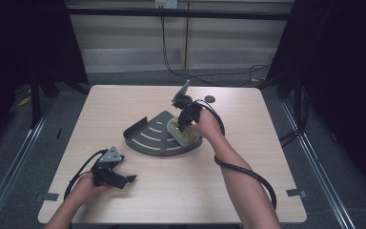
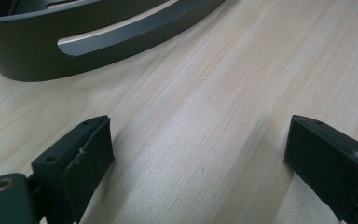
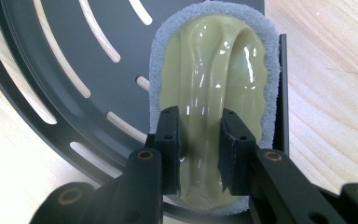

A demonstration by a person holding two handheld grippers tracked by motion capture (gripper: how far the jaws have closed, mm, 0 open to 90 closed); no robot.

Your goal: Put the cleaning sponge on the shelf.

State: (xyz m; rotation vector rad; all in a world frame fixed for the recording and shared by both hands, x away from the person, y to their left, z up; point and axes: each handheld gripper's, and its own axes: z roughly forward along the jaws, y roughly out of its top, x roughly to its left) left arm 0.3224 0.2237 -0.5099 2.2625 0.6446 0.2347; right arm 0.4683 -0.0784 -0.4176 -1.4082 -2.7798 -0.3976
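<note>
A dark grey fan-shaped slotted tray [image 1: 147,136] lies at the middle of the table. On its right side rests a scrubber [image 3: 219,74] with an olive plastic grip and a grey sponge rim [image 1: 181,132]. My right gripper [image 3: 199,149] is shut on the scrubber's raised central ridge, jaws on either side of it. My left gripper [image 1: 124,180] rests low at the table's front left, held by a hand. Its jaws stand wide apart over bare wood [image 2: 196,154], with nothing between them. The tray's curved wall [image 2: 98,42] shows ahead of it.
A small dark round disc [image 1: 210,99] lies on the table behind the right hand. Cables trail from both grippers. The wooden tabletop [image 1: 248,124] is bordered by dark floor, and a black frame post [image 1: 34,90] stands at the left.
</note>
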